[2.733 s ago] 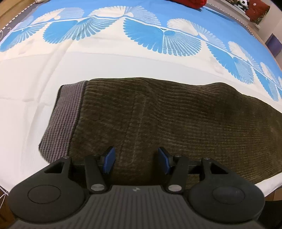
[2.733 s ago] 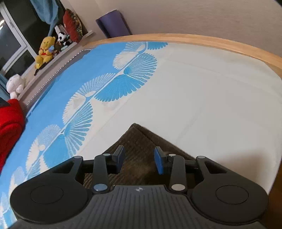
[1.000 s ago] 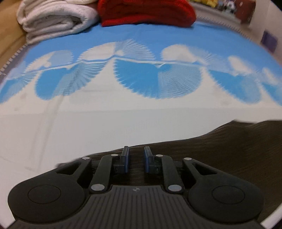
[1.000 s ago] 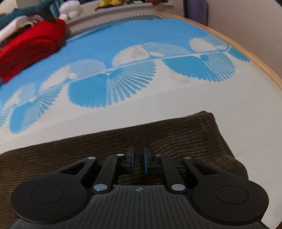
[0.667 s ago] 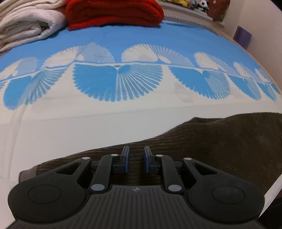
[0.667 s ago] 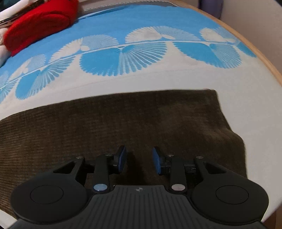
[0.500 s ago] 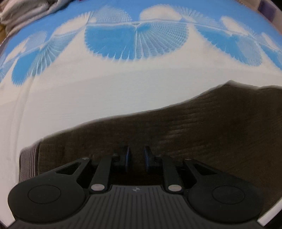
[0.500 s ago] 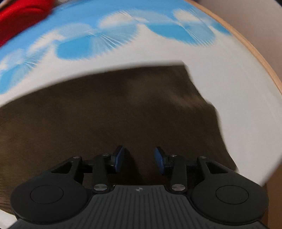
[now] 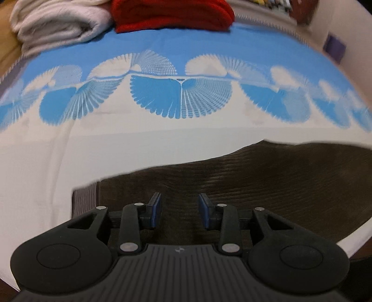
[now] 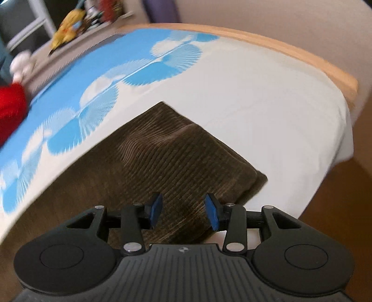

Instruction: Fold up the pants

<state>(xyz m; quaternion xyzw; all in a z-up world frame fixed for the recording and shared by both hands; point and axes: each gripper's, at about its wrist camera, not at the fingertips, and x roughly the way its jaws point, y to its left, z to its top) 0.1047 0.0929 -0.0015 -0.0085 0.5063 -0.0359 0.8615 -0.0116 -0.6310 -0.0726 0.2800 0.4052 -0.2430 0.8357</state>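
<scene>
Bed [image 9: 162, 148] with a white sheet, blue fan-pattern band across it; wooden frame edge [image 10: 302, 58] on the far side in the right wrist view. Landmark: red folded blanket [image 9: 172, 14] at the head end, with a white folded blanket [image 9: 58, 25] just beside it. Plush toys [image 10: 67, 21] on a ledge past the bed, blurred.

Brown corduroy pants [image 9: 267, 183] lie flat on the white part of the sheet, well apart from the red blanket, on the near side of the blue fan band. Long axis runs across the bed, roughly parallel to the fan band. Grey ribbed waistband [image 9: 84, 197] is the end toward the white blanket's side; the leg end [image 10: 209, 148] points toward the wooden frame edge, looks doubled over, slight ridge in the cloth there.

Left tool [image 9: 179, 210] sits over the waistband end of the pants, jaws spread, just been opening, only flat cloth seen in the gap, pads not pinching it. Right tool [image 10: 183, 210] sits over the leg end, near the corner closest to the bed's edge, jaws spread, nothing gripped; opened within the last second. Pants lie below and ahead of both tools. Contact with the cloth: cannot tell.
</scene>
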